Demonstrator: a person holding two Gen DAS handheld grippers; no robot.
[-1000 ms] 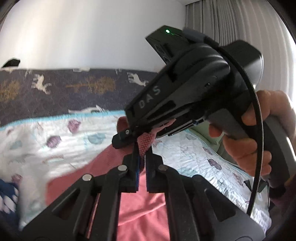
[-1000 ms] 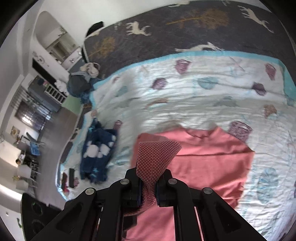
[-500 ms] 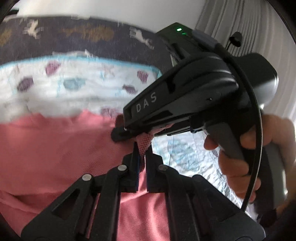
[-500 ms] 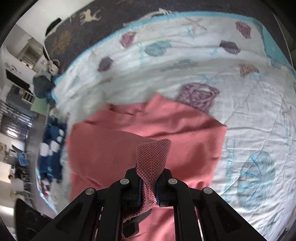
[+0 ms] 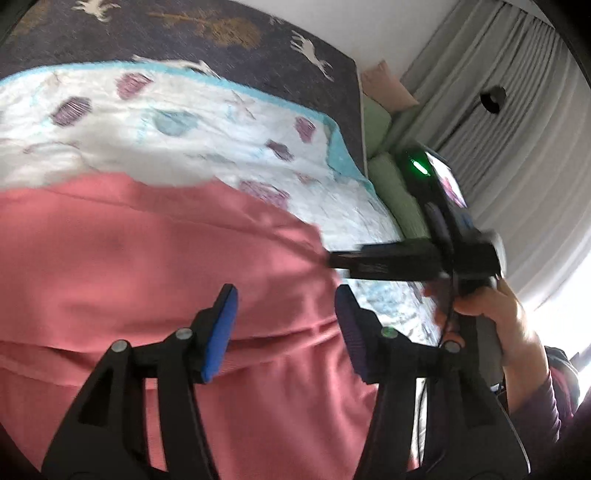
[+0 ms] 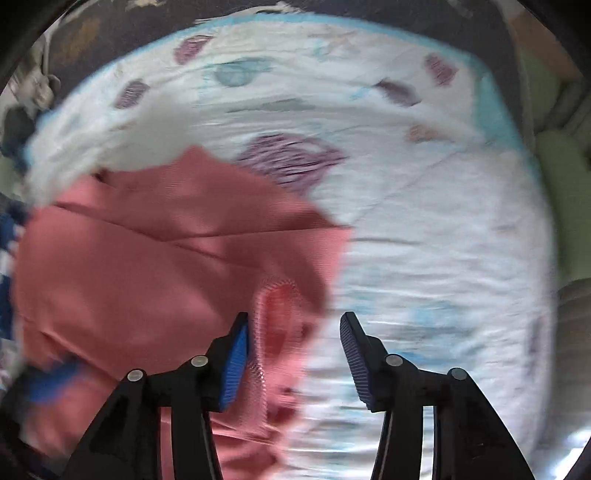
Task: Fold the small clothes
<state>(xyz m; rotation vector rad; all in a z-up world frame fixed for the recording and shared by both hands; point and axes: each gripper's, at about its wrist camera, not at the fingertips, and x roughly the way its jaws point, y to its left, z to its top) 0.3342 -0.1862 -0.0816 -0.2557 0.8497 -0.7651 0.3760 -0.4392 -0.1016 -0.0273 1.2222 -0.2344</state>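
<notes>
A salmon-pink small shirt (image 5: 147, 266) lies folded over itself on a white quilt with shell prints (image 5: 184, 122). It also shows in the right wrist view (image 6: 147, 266), where a loose fold of it stands beside the left finger. My left gripper (image 5: 286, 317) is open just above the shirt, holding nothing. My right gripper (image 6: 293, 343) is open over the shirt's right edge, empty; it also shows from the side in the left wrist view (image 5: 406, 258), held in a hand.
A dark blanket with deer and tree prints (image 5: 221, 33) covers the far part of the bed. Green cushions (image 5: 384, 173) and grey curtains (image 5: 517, 129) are at the right. A blue and white garment (image 6: 7, 236) lies at the left edge.
Both grippers have opened and let go of the pink shirt's corner. The lifted cloth has dropped onto the shirt. The right gripper has moved away to the right.
</notes>
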